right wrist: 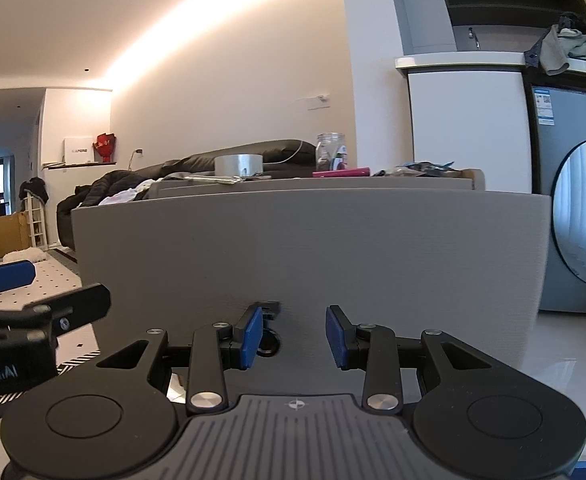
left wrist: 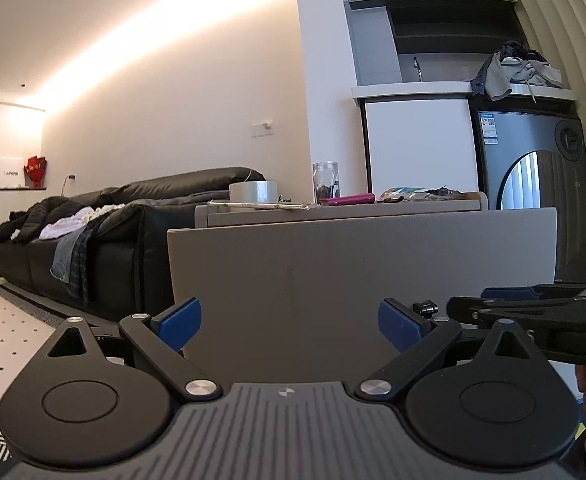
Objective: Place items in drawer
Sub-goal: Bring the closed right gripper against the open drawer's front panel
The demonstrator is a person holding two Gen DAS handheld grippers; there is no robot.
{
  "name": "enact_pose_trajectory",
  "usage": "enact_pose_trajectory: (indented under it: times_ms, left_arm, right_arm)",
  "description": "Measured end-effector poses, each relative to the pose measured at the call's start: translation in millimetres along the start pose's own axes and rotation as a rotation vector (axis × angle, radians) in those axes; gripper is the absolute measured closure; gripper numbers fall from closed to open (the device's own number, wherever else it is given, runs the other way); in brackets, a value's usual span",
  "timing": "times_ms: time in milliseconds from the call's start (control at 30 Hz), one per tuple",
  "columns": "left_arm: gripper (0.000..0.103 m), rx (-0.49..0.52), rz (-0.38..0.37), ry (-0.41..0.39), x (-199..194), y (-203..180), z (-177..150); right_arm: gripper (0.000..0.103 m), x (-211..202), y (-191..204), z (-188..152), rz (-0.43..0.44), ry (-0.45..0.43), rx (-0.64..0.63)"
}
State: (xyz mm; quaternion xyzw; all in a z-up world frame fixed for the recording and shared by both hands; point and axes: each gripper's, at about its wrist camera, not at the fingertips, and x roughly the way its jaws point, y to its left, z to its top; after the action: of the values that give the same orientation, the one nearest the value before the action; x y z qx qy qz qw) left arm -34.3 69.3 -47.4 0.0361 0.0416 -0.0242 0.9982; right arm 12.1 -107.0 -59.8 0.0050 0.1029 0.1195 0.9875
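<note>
My left tool (left wrist: pixel 289 322) gapes wide at the grey drawer front (left wrist: pixel 357 264). My right tool (right wrist: pixel 294 336) is narrower and empty, with tape (right wrist: pixel 239 165) on the table (right wrist: pixel 373 182).

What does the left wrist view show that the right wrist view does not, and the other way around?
Only the left wrist view: jeans draped over the sofa front.

Only the right wrist view: a cardboard box and a white rack at far left.

Both: the grey drawer front, tape roll, jar, pink item, washer, and both open claws, left and right.
</note>
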Motion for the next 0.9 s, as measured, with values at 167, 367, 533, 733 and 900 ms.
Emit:
enact_pose_trajectory:
  times_ms: [167,367,533,733,900]
  left_arm:
    - [0.005,0.006,0.003,0.011,0,1,-5]
    - [0.004,-0.029,0.004,0.026,-1,8,-8]
    - [0.005,-0.04,0.005,0.033,-2,13,-12]
    - [0.005,-0.054,0.005,0.04,-2,18,-12]
    - [0.004,-0.074,0.001,0.071,2,22,-12]
  right_arm:
    - [0.064,7,10,-3,-0.019,-0.013,-0.001]
    - [0.065,17,14,1,-0.035,-0.003,0.008]
    - [0.067,22,19,2,-0.055,-0.007,0.005]
    - [0.072,29,26,1,-0.082,-0.009,-0.001]
    - [0.08,33,30,-2,-0.111,-0.01,-0.004]
